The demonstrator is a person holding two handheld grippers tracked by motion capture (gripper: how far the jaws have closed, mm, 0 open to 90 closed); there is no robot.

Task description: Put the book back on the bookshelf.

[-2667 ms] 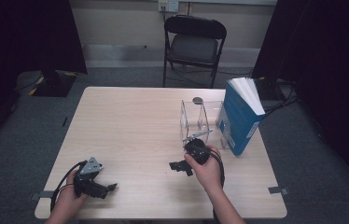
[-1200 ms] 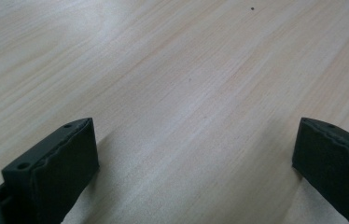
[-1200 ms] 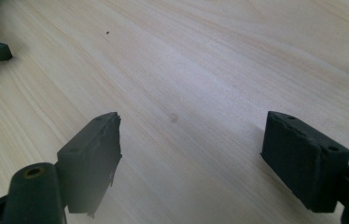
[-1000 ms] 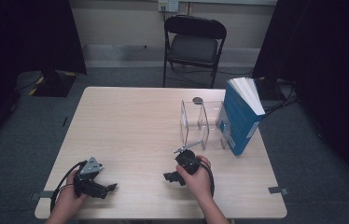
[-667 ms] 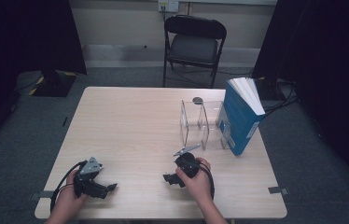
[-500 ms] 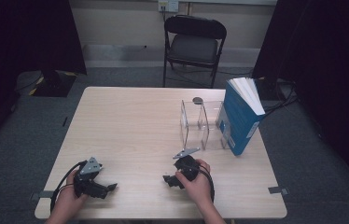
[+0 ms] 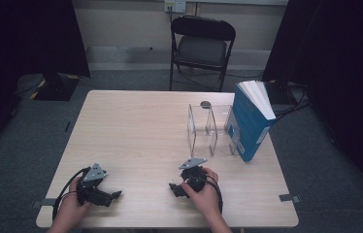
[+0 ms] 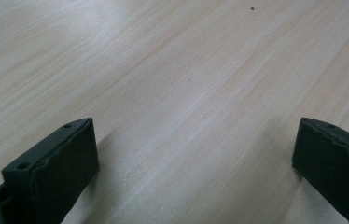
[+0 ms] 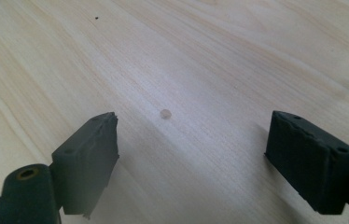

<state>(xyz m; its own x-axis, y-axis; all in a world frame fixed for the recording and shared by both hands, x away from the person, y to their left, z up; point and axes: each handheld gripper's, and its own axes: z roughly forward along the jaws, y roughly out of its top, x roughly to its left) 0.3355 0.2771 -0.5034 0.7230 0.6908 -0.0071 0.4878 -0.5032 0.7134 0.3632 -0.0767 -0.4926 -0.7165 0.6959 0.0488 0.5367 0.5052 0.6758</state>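
I have both grippers low at the worktop's [image 7: 136, 131] near edge. My left gripper [image 7: 114, 195] sits by the near left corner, jaws spread wide over bare wood, holding nothing. My right gripper [image 7: 173, 188] rests near the middle of that edge, jaws also wide apart and empty. The clear divider box [image 7: 208, 130] and blue book [image 7: 249, 127] stand toward the right edge, well apart from it

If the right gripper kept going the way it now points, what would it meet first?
Probably the table itself: the right gripper is tilted down at the bare wood, jaws open, with just a tiny pale dot lying ahead between them. Depth is hard to judge.
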